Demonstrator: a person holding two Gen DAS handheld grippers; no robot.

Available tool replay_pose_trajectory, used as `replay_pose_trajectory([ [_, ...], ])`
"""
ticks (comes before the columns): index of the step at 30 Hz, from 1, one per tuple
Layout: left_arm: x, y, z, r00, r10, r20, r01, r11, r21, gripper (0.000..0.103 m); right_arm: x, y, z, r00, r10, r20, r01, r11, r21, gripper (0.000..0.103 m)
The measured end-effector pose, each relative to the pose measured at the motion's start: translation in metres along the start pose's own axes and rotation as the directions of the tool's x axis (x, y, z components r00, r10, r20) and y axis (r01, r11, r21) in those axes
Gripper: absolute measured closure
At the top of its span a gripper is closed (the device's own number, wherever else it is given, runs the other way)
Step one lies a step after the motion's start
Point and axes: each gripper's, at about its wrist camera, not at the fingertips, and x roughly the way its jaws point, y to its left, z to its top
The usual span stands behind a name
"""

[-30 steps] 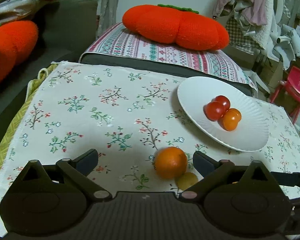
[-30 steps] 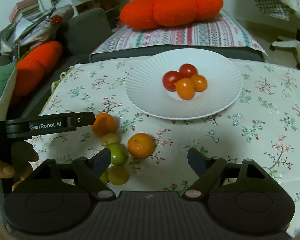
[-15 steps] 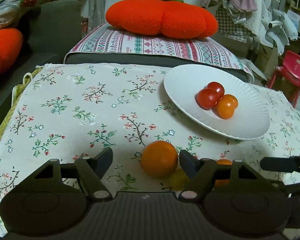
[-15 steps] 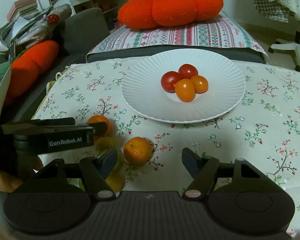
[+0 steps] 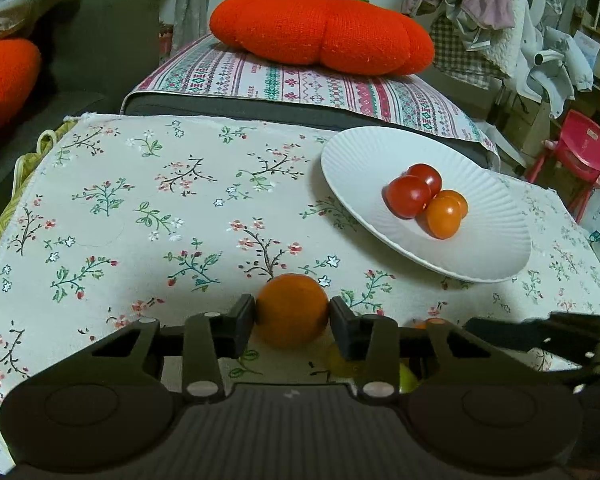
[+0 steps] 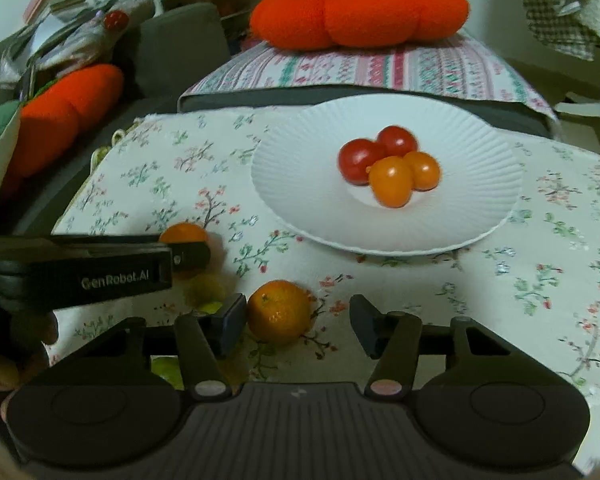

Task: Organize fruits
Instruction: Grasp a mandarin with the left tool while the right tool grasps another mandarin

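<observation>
Writing: one legible mark only, "GenRobot.AI" in pale letters along the side of the left gripper (image 6: 188, 256), read in the right wrist view.

Landmark: white ribbed plate (image 5: 356, 160), resting on a floral cloth (image 5: 140, 208).

On the plate: two red tomatoes (image 5: 408, 196) and two orange tomatoes (image 5: 442, 216), all four touching in a cluster near the middle.

Left gripper (image 5: 292, 316): jaws were closing, pads against both sides of an orange (image 5: 292, 310) that sat on the cloth near the plate's near-left rim.

Right gripper (image 6: 298, 320): jaws were closing with a second orange (image 6: 278, 312) between them; its left pad was touching or nearly touching the fruit, the right pad stood clear. This fruit lay on the cloth in front of the plate, near side.

Small fruits: a yellowish piece (image 5: 340, 360) and a green one (image 5: 408, 378) lay just beside the left gripper's right finger, partly hidden; kind could not be told.

Beyond the plate: orange pumpkin cushion (image 5: 320, 32) on a striped pad (image 5: 300, 88).

Left view only: red chair (image 5: 580, 152) and hung clothes (image 5: 480, 0), both right of the plate.

Right view only: the writing; a hand (image 6: 4, 360) at the lower left edge; the second orange in full; the plate's full round outline. This view was slightly blurred.
</observation>
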Motion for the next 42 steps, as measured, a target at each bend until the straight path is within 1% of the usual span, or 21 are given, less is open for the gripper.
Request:
replay_pose_trajectory([
  [1, 0.000, 0.000, 0.000, 1.000, -0.001, -0.001, 0.001, 1.000, -0.003, 0.082, 0.002, 0.001, -0.001, 1.000, 0.007, -0.007, -0.007, 1.000, -0.008, 0.067],
  [2, 0.000, 0.001, 0.001, 1.000, -0.002, -0.001, 0.002, 1.000, -0.005, 0.082, 0.003, 0.002, -0.001, 1.000, 0.010, -0.010, -0.010, 1.000, -0.014, 0.071],
  [5, -0.001, 0.003, 0.001, 1.000, -0.001, -0.002, 0.001, 1.000, -0.018, 0.083, -0.001, 0.005, 0.000, 1.000, -0.008, 0.001, 0.008, 0.999, -0.035, 0.071],
  [7, -0.002, 0.004, 0.001, 1.000, 0.000, -0.002, 0.000, 1.000, -0.024, 0.083, -0.004, 0.004, 0.001, 1.000, -0.004, 0.007, 0.004, 1.000, -0.030, 0.071],
  [15, -0.002, 0.006, 0.001, 1.000, 0.001, -0.002, -0.001, 0.999, -0.032, 0.083, -0.003, 0.006, 0.001, 1.000, -0.029, 0.003, 0.029, 0.998, -0.047, 0.071],
  [25, -0.009, 0.011, 0.006, 1.000, 0.011, 0.018, -0.009, 0.998, -0.059, 0.083, -0.015, 0.007, 0.006, 1.000, -0.004, 0.028, 0.005, 0.999, -0.036, 0.071],
  [34, -0.016, 0.006, 0.008, 0.999, 0.009, 0.053, -0.006, 0.999, -0.041, 0.083, -0.018, 0.008, 0.008, 0.999, 0.002, 0.040, -0.001, 0.999, -0.036, 0.071],
  [38, -0.019, 0.002, 0.009, 0.997, 0.019, 0.079, -0.018, 1.000, -0.016, 0.083, -0.022, 0.007, 0.010, 0.999, 0.007, 0.054, -0.005, 1.000, -0.031, 0.071],
  [42, -0.021, -0.001, 0.011, 0.995, 0.012, 0.100, -0.011, 1.000, -0.005, 0.083, -0.029, 0.006, 0.012, 0.997, 0.019, 0.076, -0.017, 1.000, -0.026, 0.071],
])
